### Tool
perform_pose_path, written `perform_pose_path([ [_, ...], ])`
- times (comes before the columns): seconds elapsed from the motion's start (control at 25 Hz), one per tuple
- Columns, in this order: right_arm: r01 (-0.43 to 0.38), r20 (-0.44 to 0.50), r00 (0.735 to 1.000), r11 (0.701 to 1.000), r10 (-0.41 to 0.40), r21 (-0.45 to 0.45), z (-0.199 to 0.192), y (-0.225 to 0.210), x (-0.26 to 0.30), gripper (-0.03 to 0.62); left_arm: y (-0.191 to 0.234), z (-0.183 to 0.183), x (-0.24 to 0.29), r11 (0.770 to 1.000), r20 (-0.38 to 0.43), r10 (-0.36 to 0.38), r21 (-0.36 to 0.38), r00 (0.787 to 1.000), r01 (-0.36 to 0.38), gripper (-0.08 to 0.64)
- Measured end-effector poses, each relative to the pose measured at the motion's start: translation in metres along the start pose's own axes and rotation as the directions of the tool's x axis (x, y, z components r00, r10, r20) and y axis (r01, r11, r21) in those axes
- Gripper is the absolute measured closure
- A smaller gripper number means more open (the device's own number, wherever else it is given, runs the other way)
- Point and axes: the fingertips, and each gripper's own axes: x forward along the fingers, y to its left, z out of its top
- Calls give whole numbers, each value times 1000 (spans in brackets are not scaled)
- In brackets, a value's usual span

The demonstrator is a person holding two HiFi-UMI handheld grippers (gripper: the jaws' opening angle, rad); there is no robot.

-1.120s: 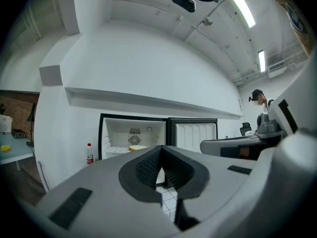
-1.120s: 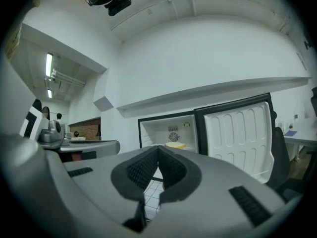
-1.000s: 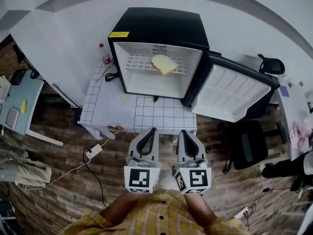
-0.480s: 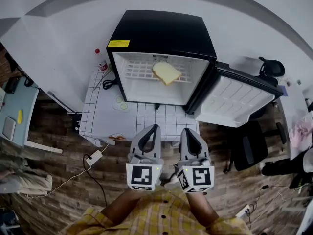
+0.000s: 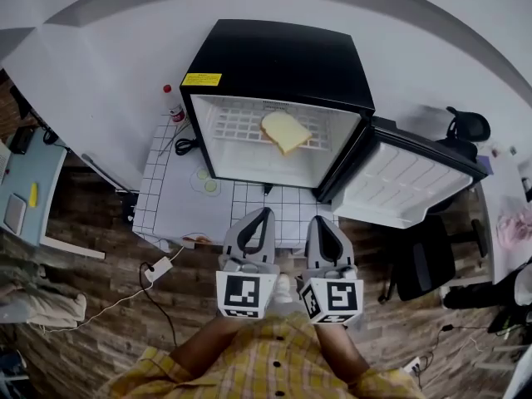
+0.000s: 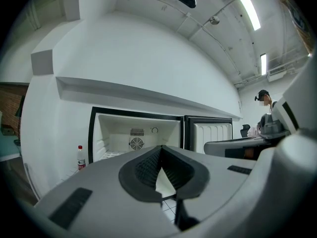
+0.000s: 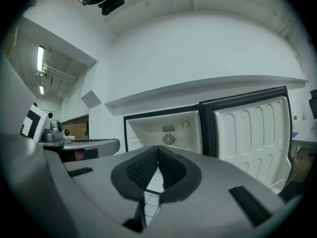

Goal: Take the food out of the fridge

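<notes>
A slice of bread (image 5: pixel 285 130) lies on the white wire shelf inside the black mini fridge (image 5: pixel 278 56), whose door (image 5: pixel 407 185) stands wide open to the right. Both grippers hover side by side over the near edge of the checked table (image 5: pixel 174 202), pointing level at the fridge and well short of it. My left gripper (image 5: pixel 264 213) is shut with nothing in it, and so is my right gripper (image 5: pixel 320 220). The left gripper view shows the closed tips (image 6: pixel 161 148) in front of the fridge's open cavity (image 6: pixel 136 130). In the right gripper view the tips (image 7: pixel 158 148) meet below the cavity (image 7: pixel 168 130).
A small red-capped bottle (image 5: pixel 172 102) and a black cable (image 5: pixel 189 144) sit on the table left of the fridge. A power strip (image 5: pixel 158 266) with its cord lies on the wooden floor. An office chair (image 5: pixel 424 256) stands under the open door. A person (image 6: pixel 265 103) stands far right.
The fridge has drawn nearer and sits lower in the head view. Both grippers have moved forward toward the table edge together. They stay shut.
</notes>
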Motion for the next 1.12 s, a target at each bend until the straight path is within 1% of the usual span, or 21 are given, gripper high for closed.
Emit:
perform_pose_path([
  [0.24,-29,-7,1000,1000,29,-2,-1,-6,23,586,11,-6,27,1000,-22,19,-1,1000,-19,554],
  [0.4,-50,-10,999,999,50,-10,-4,-9,35,586,15,-9,47,999,-16,23,24,1000,-23,554],
  [0.88,-51,-3,999,999,51,-10,-2,-36,63,586,28,-27,114,998,-50,46,40,998,-44,552],
  [1.12,-55,-7,998,998,55,-10,-3,-41,72,586,42,-44,156,997,-93,64,38,994,-61,552],
])
